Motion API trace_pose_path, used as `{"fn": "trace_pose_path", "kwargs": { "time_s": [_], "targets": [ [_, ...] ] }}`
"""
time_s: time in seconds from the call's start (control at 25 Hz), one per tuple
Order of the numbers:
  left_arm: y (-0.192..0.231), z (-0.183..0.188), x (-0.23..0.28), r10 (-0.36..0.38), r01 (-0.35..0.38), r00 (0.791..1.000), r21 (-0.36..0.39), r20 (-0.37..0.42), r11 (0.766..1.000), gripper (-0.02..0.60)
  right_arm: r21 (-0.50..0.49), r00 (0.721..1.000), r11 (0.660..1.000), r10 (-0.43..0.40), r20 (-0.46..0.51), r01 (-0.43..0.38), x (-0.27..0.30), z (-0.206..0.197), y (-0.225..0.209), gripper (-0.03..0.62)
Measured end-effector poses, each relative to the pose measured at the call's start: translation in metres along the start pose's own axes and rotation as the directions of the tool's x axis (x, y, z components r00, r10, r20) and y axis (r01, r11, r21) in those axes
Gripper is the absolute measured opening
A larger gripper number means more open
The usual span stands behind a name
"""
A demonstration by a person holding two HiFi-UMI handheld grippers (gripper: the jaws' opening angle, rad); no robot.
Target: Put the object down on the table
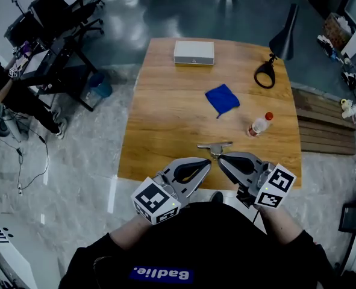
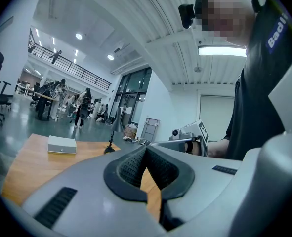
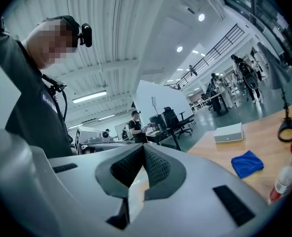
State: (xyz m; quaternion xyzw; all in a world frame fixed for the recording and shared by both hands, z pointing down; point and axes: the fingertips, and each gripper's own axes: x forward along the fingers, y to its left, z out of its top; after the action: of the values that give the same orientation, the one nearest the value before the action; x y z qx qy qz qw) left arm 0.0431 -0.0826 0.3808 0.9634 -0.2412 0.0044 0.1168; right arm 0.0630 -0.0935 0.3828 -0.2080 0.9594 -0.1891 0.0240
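Note:
A small silver metal tool point(image 1: 214, 147) lies flat on the wooden table point(image 1: 165, 125) near its front edge. My left gripper point(image 1: 208, 162) and right gripper point(image 1: 220, 159) hover just in front of it, their tips pointing at each other and almost touching. Both are shut with nothing between the jaws. In the left gripper view the left gripper point(image 2: 145, 150) has its ribbed pads meeting at the tip, and the right gripper point(image 2: 190, 139) shows beyond them. The right gripper view shows the right gripper point(image 3: 143, 147) closed in the same way.
On the table are a blue cloth point(image 1: 222, 99), a clear bottle with a red cap point(image 1: 259, 124) lying down, a black desk lamp point(image 1: 265, 74) and a white box point(image 1: 194, 52) at the far edge. Office chairs point(image 1: 57, 17) and a person point(image 1: 3, 89) are at the left.

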Motion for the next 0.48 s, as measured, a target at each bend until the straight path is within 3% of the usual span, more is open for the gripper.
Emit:
{"fn": "trace_pose_path", "kwargs": {
  "time_s": [0.48],
  "targets": [
    [-0.003,0.001,-0.002,-0.001,0.001,1.0,-0.002,0.006,1.0,0.003,-0.059,0.999,0.998,0.003,-0.039,-0.006,0.004,0.0,0.011,0.005]
  ]
}}
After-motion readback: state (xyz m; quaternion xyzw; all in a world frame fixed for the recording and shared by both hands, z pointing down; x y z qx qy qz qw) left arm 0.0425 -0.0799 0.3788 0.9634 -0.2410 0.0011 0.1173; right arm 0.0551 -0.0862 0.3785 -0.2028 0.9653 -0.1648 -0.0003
